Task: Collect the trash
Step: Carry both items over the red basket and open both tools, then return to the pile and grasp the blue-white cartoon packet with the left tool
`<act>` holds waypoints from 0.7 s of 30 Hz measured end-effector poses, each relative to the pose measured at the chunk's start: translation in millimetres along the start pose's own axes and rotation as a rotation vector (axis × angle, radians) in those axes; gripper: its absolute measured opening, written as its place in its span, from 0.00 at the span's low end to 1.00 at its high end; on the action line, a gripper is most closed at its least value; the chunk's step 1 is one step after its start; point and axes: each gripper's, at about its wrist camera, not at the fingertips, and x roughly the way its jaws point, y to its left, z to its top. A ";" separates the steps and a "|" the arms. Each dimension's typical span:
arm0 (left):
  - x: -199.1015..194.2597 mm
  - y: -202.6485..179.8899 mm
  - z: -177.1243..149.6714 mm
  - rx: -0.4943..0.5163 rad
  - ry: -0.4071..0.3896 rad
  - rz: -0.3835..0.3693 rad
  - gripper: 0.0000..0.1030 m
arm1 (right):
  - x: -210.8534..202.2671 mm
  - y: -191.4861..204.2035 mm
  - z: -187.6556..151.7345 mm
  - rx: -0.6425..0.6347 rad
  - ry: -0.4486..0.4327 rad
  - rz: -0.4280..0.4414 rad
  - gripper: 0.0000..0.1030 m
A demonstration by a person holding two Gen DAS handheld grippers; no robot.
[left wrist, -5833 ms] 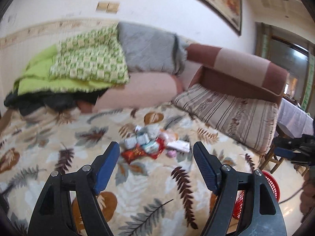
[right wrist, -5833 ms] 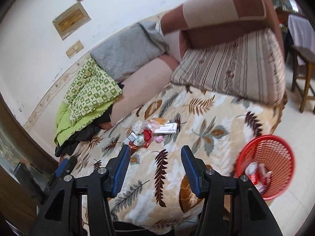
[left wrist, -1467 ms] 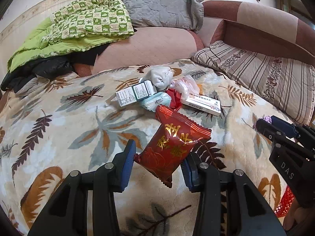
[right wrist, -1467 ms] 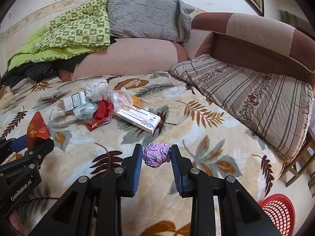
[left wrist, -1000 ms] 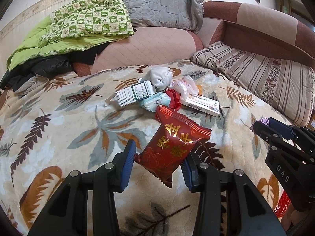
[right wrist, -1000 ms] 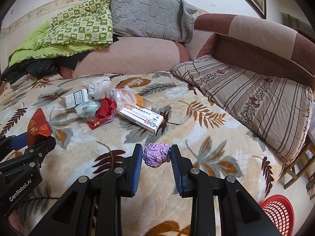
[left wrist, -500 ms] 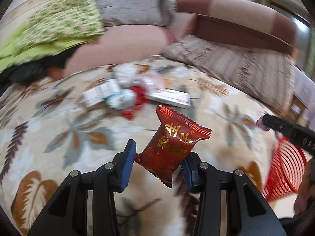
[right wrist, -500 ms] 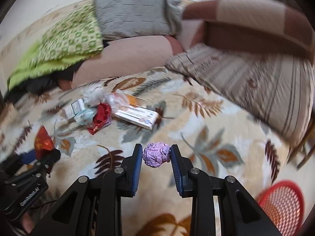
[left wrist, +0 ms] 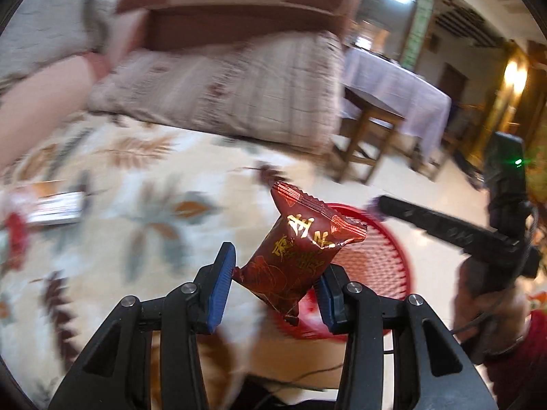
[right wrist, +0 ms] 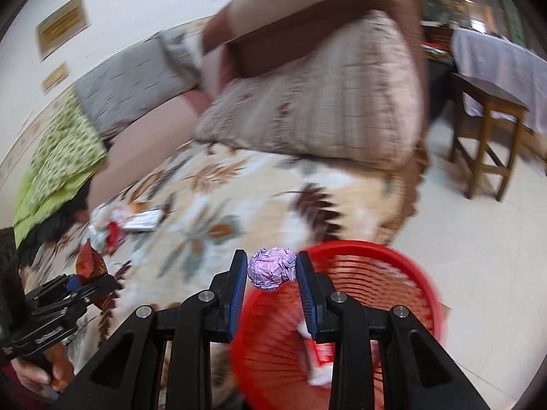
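The left tongs [left wrist: 273, 285] point forward and downward, the blue pads [left wrist: 220, 282] pressed on a red packet [left wrist: 301, 253]; the right tongs [right wrist: 271, 273] point downward too, the pads clamped on a purple foil ball [right wrist: 271, 271]; a hand [right wrist: 41, 376] grips the handle of the left tongs.

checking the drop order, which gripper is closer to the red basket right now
Right. The right gripper, shut on the purple foil ball, sits at the red basket rim; the left gripper, holding the red snack packet, is farther back by the bed.
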 end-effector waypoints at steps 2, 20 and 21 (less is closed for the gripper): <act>18.3 -17.4 6.5 0.016 0.032 -0.036 0.42 | -3.0 -17.5 -0.2 0.043 0.000 0.001 0.31; -11.7 18.9 -11.3 -0.070 0.010 0.080 0.70 | -7.6 -52.2 -1.6 0.116 -0.002 -0.011 0.48; -17.5 24.4 -14.2 -0.076 0.006 0.098 0.70 | -7.4 -48.5 -1.3 0.108 0.000 -0.006 0.48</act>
